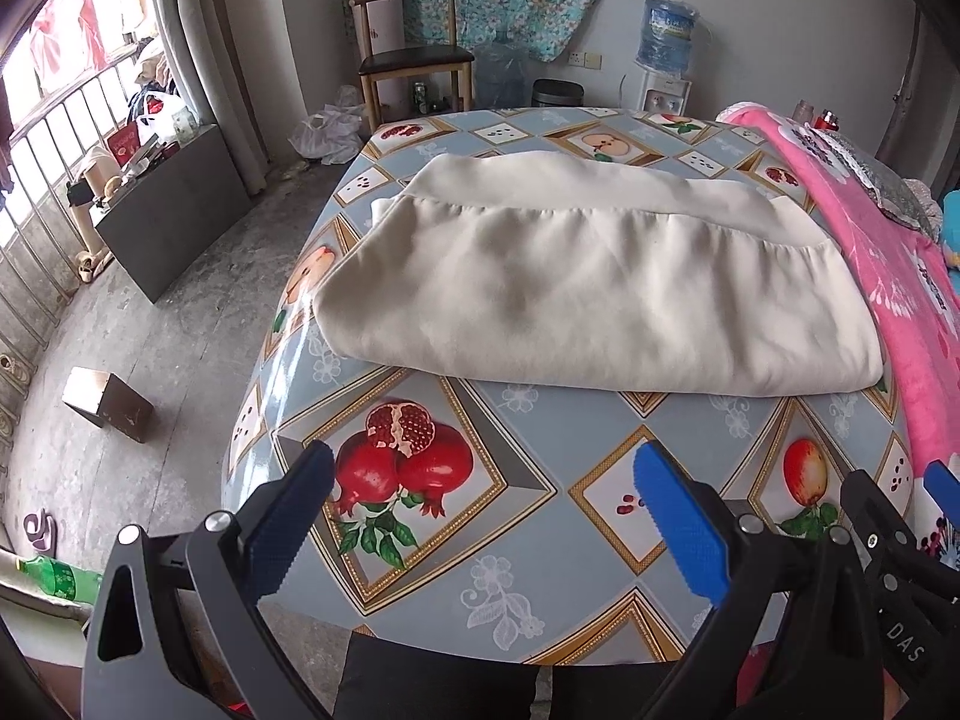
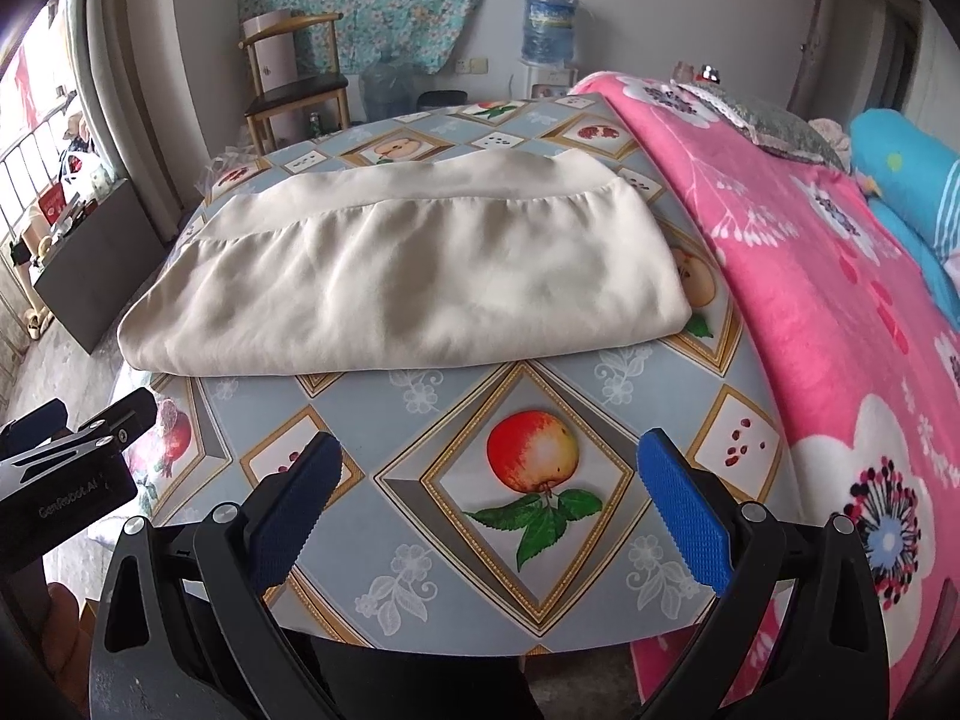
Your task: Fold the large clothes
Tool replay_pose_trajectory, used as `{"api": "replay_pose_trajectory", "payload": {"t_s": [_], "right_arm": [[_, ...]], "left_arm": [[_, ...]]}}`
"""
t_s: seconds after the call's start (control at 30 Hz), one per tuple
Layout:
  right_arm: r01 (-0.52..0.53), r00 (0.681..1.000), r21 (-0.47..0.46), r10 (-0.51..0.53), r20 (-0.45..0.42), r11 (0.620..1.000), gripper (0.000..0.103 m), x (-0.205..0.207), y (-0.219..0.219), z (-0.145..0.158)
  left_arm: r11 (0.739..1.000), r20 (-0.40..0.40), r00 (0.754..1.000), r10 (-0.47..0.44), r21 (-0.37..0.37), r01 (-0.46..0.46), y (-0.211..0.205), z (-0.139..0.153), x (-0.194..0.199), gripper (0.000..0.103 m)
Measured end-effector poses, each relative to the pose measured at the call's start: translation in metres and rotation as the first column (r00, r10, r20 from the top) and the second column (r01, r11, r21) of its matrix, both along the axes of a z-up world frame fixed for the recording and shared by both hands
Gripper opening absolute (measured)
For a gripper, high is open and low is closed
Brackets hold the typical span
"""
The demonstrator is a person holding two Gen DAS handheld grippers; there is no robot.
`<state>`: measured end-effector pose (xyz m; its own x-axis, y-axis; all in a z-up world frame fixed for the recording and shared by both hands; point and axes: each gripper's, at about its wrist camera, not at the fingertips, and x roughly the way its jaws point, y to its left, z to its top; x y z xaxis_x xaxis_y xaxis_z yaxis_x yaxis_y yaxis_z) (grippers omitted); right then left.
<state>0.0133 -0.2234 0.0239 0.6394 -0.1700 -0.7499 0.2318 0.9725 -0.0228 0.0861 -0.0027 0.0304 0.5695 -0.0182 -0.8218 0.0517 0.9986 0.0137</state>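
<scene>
on the fruit-print tablecloth (image 1: 528,546), a folded cream garment (image 1: 576,294), both grippers, left gripper (image 1: 489,519) and right gripper (image 2: 489,507), released, empty, short of it

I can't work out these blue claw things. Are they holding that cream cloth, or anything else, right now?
Nothing is held. Both the left gripper and the right gripper are open over the tablecloth, short of the folded cream cloth.

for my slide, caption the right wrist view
Both open grippers hover near a folded cream garment on a fruit-print tablecloth.

Cream garment (image 1: 576,276), fruit-patterned tablecloth (image 1: 528,540)
</scene>
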Motion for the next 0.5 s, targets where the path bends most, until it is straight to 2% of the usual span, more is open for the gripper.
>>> {"api": "replay_pose_trajectory", "payload": {"t_s": [0.5], "right_arm": [[0.003,1.000,0.006,-0.003,-0.006,1.000,0.096,-0.0020,-0.0023,-0.0009]], "left_arm": [[1.000,-0.019,1.000,-0.013,-0.017,0.013,-0.0001,-0.0043,-0.0025,0.098]]}}
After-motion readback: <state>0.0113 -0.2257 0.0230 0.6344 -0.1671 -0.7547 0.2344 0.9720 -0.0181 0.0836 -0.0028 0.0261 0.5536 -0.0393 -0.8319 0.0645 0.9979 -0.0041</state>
